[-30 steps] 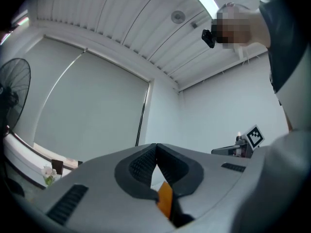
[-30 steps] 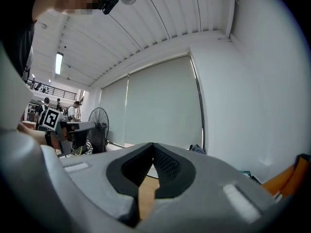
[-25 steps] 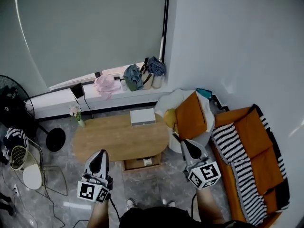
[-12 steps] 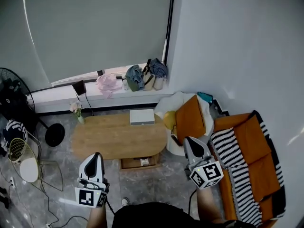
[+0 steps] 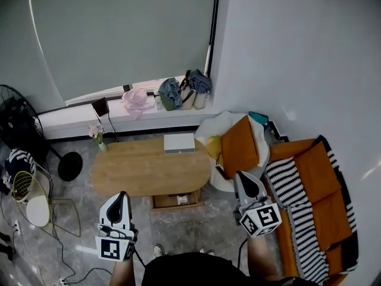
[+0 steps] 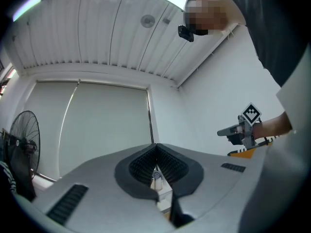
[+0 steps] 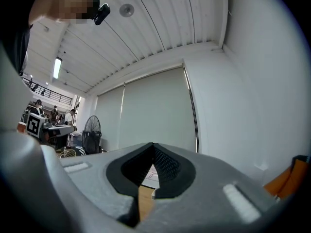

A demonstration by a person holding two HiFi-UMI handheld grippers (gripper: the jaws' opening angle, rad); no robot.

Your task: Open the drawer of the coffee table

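The oval wooden coffee table (image 5: pixel 143 170) stands in the middle of the head view. Its drawer (image 5: pixel 174 200) juts out a little under the near edge, with pale items inside. My left gripper (image 5: pixel 121 196) hovers in the air near the table's near left end, shut and empty. My right gripper (image 5: pixel 242 176) hangs off the table's right end, also shut on nothing. Neither touches the table or the drawer. In the left gripper view the shut jaws (image 6: pixel 156 147) point at the window blind. The right gripper view shows its jaws (image 7: pixel 153 146) closed too.
A white box (image 5: pixel 179 142) and a small flower vase (image 5: pixel 97 137) sit on the table. An orange cushion (image 5: pixel 238 145) rests on a white seat at the right end, beside an orange sofa (image 5: pixel 312 186). A fan (image 5: pixel 18 130) and cables lie left.
The left gripper drew back toward the person and rolled a little more upright. The right gripper stayed almost still. Both kept shut, and the drawer looks the same.
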